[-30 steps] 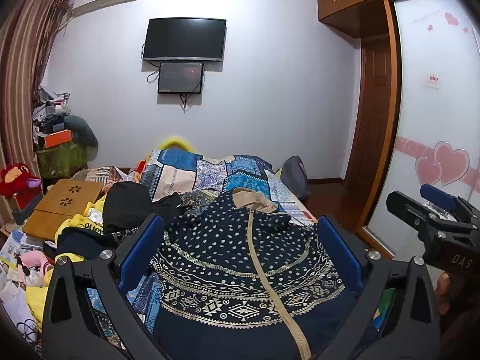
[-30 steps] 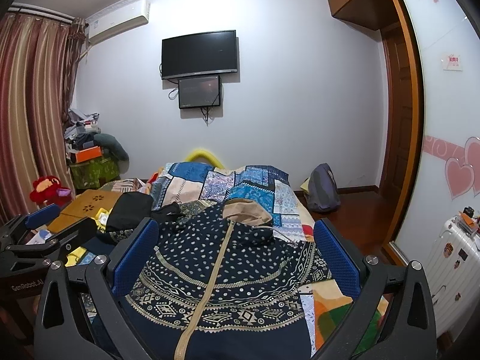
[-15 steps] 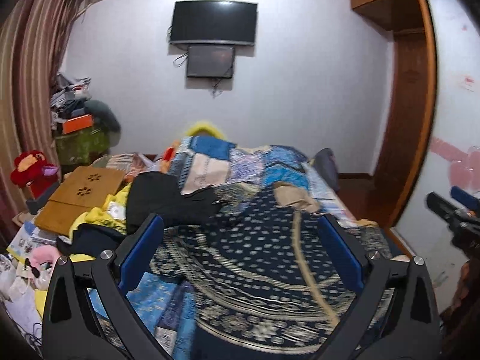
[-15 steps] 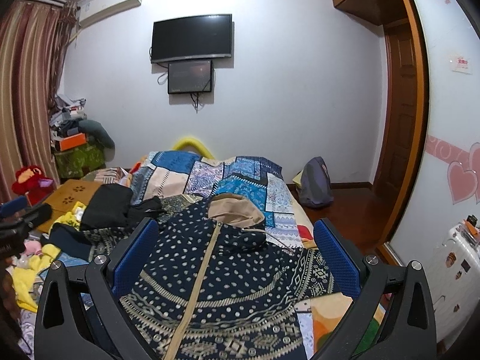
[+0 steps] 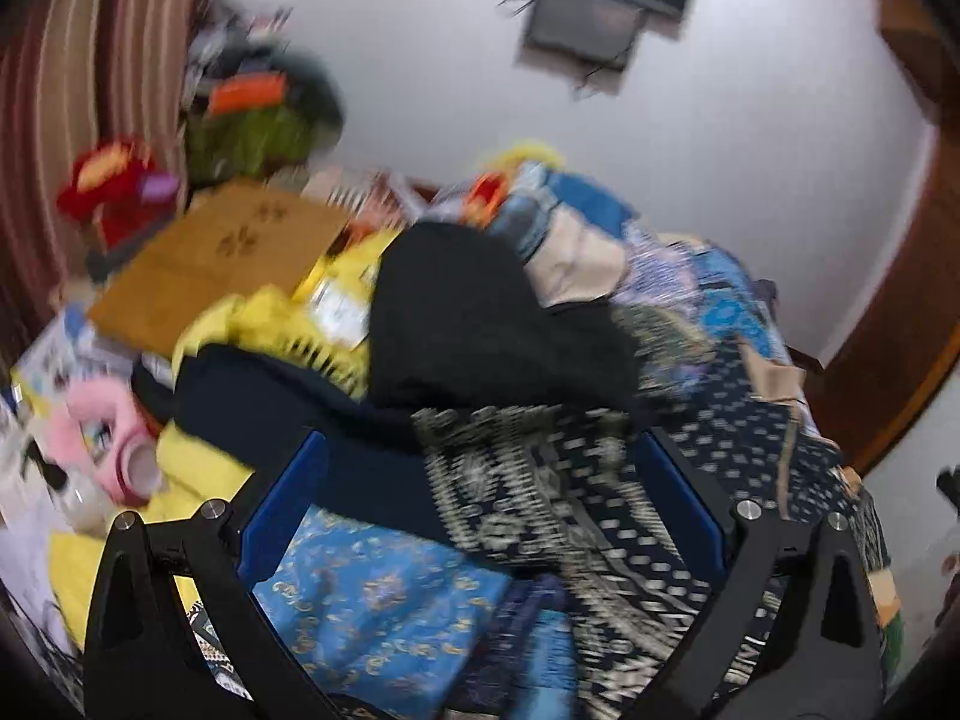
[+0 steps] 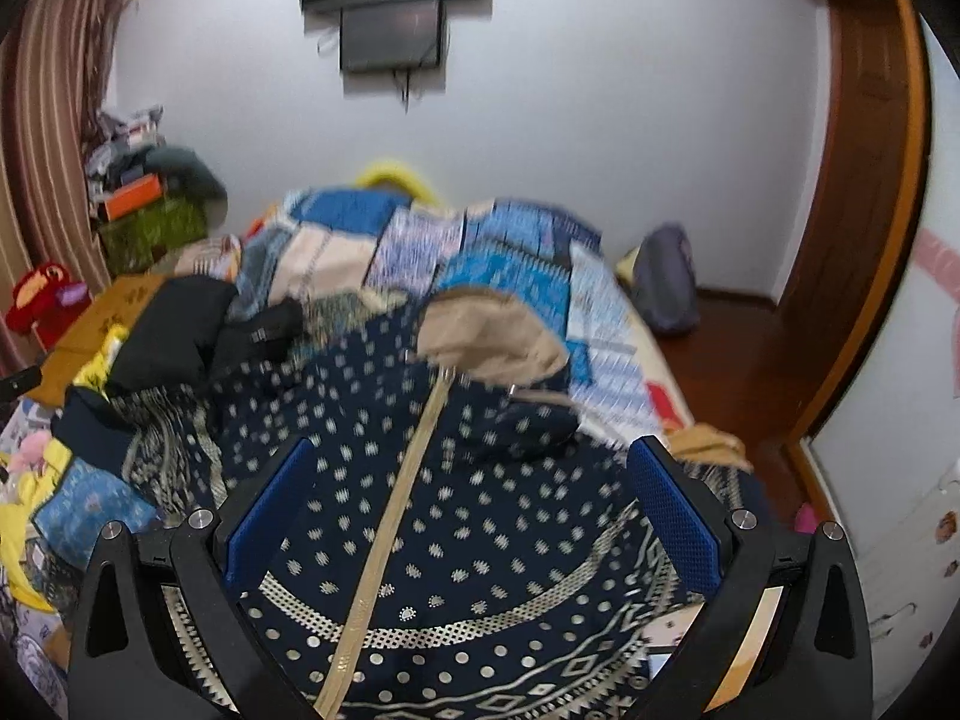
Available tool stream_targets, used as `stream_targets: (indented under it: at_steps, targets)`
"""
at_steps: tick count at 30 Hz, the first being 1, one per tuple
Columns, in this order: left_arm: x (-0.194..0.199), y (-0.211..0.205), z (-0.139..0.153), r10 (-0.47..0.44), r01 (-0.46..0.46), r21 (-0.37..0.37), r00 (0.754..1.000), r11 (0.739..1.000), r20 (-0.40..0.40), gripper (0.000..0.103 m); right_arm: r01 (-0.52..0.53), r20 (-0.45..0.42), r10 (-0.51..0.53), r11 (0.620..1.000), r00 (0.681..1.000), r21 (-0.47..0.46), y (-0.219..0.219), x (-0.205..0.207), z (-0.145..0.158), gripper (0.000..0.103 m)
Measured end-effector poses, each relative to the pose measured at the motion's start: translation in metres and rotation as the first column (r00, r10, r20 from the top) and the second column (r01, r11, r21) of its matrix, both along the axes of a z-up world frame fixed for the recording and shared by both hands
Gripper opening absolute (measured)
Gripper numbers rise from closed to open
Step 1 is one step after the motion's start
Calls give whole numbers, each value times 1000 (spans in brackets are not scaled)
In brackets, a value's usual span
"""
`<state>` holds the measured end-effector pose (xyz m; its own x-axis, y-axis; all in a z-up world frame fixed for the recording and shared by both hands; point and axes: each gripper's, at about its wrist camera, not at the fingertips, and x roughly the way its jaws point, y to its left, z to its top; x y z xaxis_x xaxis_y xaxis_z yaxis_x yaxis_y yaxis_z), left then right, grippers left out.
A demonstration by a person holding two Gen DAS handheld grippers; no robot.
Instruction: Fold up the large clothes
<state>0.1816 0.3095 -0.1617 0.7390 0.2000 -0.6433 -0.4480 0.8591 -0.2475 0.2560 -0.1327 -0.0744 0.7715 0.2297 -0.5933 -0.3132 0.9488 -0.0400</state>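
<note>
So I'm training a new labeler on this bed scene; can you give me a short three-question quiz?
1. True or false: the right tool is open above the navy patterned garment.
2. What colour is the garment's hood lining? A tan, B red, C green.
3. Fill in: the left tool is ____, gripping nothing.

Key: 1 true; 2 A; 3 open.
</note>
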Motion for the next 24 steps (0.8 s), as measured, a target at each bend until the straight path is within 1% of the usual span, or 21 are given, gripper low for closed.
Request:
stream_targets:
  at_steps: [1, 2, 3, 4, 6, 7, 9, 11, 13, 15, 18, 20, 23, 24]
  targets:
    - [1, 10, -9, 8, -8, -35, 1000, 999, -15, 103, -4, -27, 4, 1000, 1000, -6, 2, 7, -6, 103]
    - [2, 27, -22, 19, -21, -89, 999, 996, -31, 103, -7, -49, 7, 1000, 999, -9, 2, 13, -11, 103]
    - [1, 42, -34, 35, -41, -144, 998, 989, -47, 103, -11, -74, 10, 1000, 997, -11, 3, 19, -17, 103]
    - [0, 51, -43, 46, -55, -182, 997, 982, -56, 103, -14, -92, 13, 1000, 996, -13, 5, 25, -22, 103]
    - [-6, 79, -66, 70, -85, -295, 996, 952, -63, 103, -18, -127, 16, 1000, 992, -18, 8, 33, -31, 103]
    - [-10, 87, -73, 81, -97, -331, 995, 939, -62, 102, -19, -145, 16, 1000, 989, -21, 10, 36, -35, 103]
    - [-16, 108, -92, 110, -121, -419, 993, 900, -51, 100, -22, -172, 17, 999, 985, -25, 12, 42, -43, 103]
    - [-19, 123, -107, 128, -135, -474, 991, 870, -46, 92, -26, -195, 19, 999, 981, -31, 15, 46, -50, 103]
    - [-20, 135, -118, 148, -157, -497, 987, 853, -57, 90, -28, -209, 19, 999, 978, -40, 19, 50, -56, 103]
    - [-18, 145, -129, 167, -177, -516, 984, 838, -65, 86, -33, -219, 21, 998, 976, -52, 23, 54, -60, 103]
    - [-13, 158, -140, 183, -188, -538, 981, 822, -64, 79, -38, -223, 22, 997, 975, -68, 27, 57, -64, 103]
    - [-9, 164, -145, 195, -199, -541, 979, 817, -66, 76, -39, -223, 21, 996, 975, -77, 28, 57, -64, 103]
    - [-3, 163, -144, 213, -227, -504, 973, 833, -85, 71, -35, -221, 17, 996, 975, -81, 28, 57, -64, 103]
    - [-1, 158, -142, 217, -242, -467, 970, 851, -107, 69, -33, -221, 14, 996, 975, -81, 28, 57, -63, 103]
